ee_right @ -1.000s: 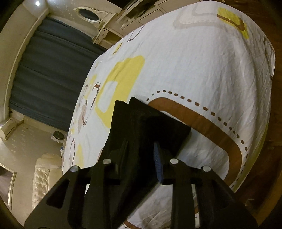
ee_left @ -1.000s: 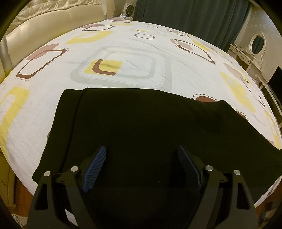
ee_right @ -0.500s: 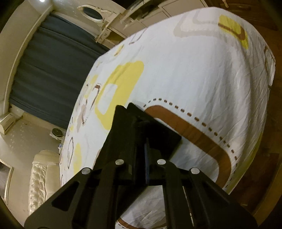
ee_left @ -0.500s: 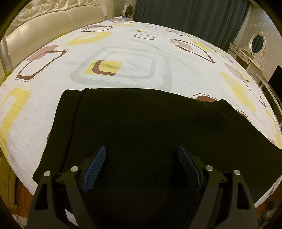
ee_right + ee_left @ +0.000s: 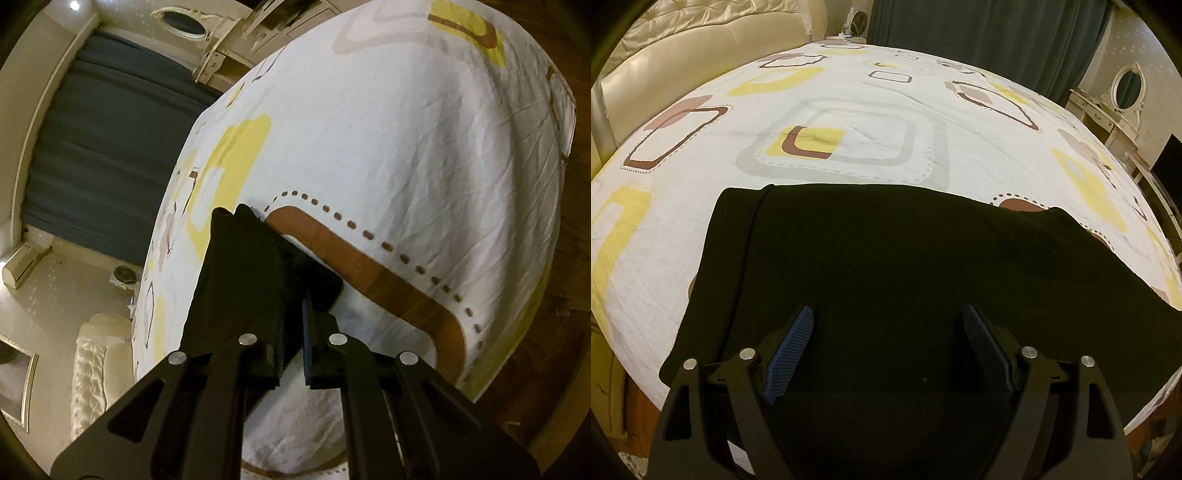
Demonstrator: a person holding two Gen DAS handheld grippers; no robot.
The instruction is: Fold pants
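Black pants (image 5: 905, 266) lie spread flat across the near part of the bed (image 5: 871, 110), long axis running left to right, one end squared off at the near left and the rest trailing off toward the right edge. A lengthwise seam or fold line shows close to the left end. Fabric looks smooth, few wrinkles.

My left claw (image 5: 888, 332) hovers over the middle of the pants near the front edge, blue ribbed pads (image 5: 790, 347) spread wide, nothing between them.

My right claw (image 5: 293, 317) is at the pants' end (image 5: 243, 280) (seen from a steep tilt, so the bed looks tipped). Its pads are drawn in narrow with black cloth pinched between them; the corner of the fabric rises off the sheet (image 5: 406, 147) where I grip it.

The sheet is white with yellow, brown and grey rounded squares and dotted outlines. A brown band with a dotted border curves just right of the gripped end.

Far left: a cream tufted headboard (image 5: 694, 44). Far side: dark teal curtains (image 5: 979, 33). Far right: a white dresser with an oval mirror (image 5: 1128, 85). A small fan (image 5: 855, 27) stands beyond the bed's far edge.
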